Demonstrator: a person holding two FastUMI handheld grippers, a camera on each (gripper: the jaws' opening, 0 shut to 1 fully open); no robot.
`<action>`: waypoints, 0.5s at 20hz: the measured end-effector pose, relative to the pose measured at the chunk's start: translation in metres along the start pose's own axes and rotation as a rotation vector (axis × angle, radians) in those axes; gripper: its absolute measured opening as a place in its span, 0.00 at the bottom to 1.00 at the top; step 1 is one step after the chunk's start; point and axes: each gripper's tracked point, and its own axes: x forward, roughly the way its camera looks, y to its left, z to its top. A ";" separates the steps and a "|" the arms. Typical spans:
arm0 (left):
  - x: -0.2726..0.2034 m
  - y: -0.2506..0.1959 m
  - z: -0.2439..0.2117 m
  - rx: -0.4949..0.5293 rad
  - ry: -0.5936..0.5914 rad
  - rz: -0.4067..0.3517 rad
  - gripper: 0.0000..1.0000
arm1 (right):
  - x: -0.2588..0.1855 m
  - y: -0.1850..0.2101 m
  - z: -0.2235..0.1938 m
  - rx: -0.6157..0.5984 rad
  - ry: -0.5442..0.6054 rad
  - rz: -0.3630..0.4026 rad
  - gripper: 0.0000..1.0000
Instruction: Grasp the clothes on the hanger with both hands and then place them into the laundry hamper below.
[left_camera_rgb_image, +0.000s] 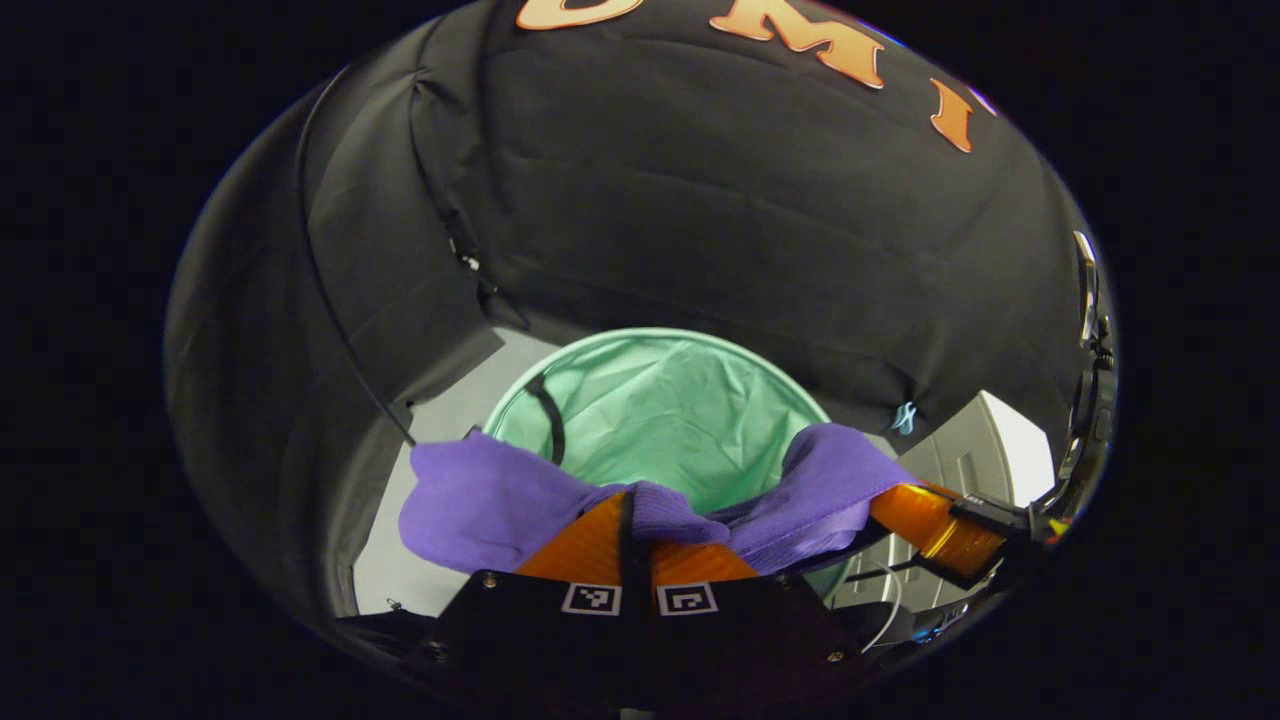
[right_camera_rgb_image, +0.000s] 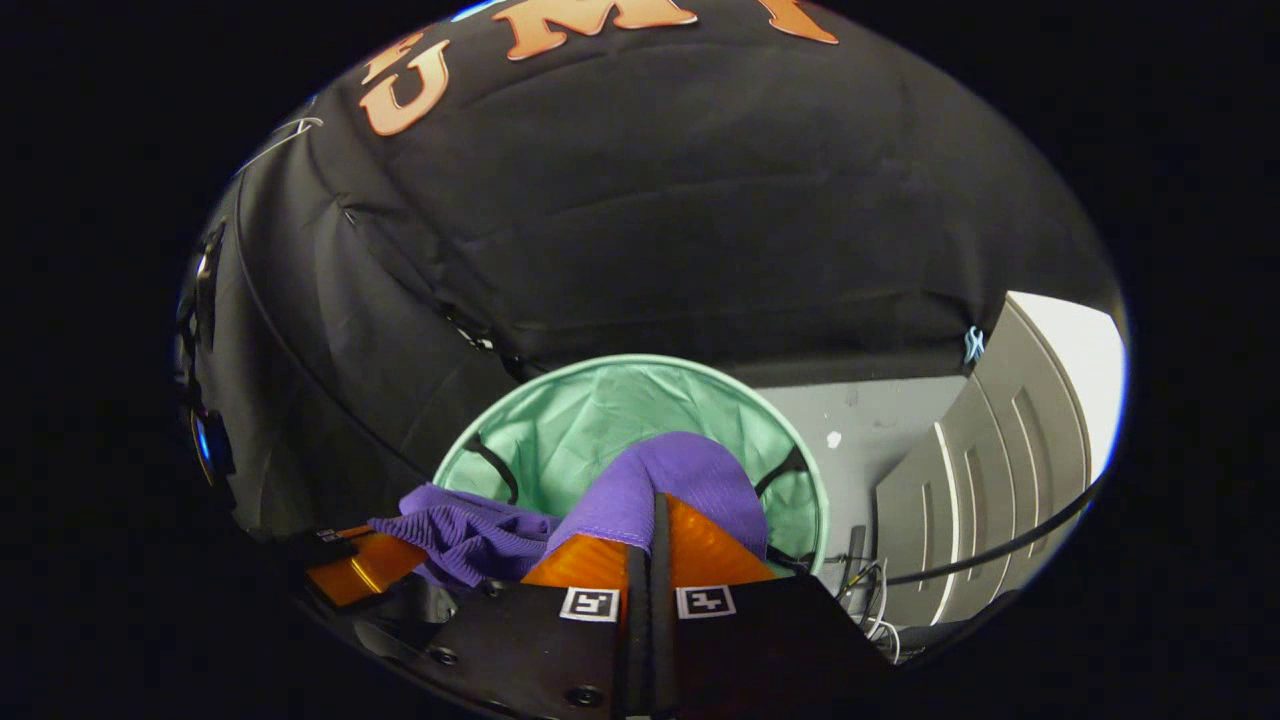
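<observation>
A purple garment (left_camera_rgb_image: 480, 500) hangs stretched between my two grippers above a round mint-green laundry hamper (left_camera_rgb_image: 660, 400). My left gripper (left_camera_rgb_image: 632, 498) is shut on one part of the cloth, which bunches over its fingertips. In the left gripper view my right gripper (left_camera_rgb_image: 940, 525) holds the cloth's other end at the right. In the right gripper view my right gripper (right_camera_rgb_image: 655, 505) is shut on the purple garment (right_camera_rgb_image: 680, 480), with the hamper (right_camera_rgb_image: 560, 420) open just beyond it, and my left gripper (right_camera_rgb_image: 365, 570) shows at the lower left holding the cloth.
The hamper stands on a pale grey floor (right_camera_rgb_image: 880, 420) against the black cloth wall. A grey panelled door or cabinet (right_camera_rgb_image: 1000, 460) is to the right, with cables (right_camera_rgb_image: 870, 590) on the floor near it. Black strap handles (left_camera_rgb_image: 548, 410) hang inside the hamper's rim.
</observation>
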 end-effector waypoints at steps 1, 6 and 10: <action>0.006 0.006 -0.013 -0.007 0.031 0.007 0.00 | 0.007 -0.003 -0.005 -0.010 0.015 -0.010 0.08; 0.015 0.008 -0.035 -0.022 0.131 0.021 0.01 | 0.024 -0.008 -0.049 -0.025 0.128 -0.021 0.08; 0.019 0.009 -0.051 0.009 0.198 0.053 0.01 | 0.032 -0.010 -0.069 -0.048 0.182 -0.042 0.08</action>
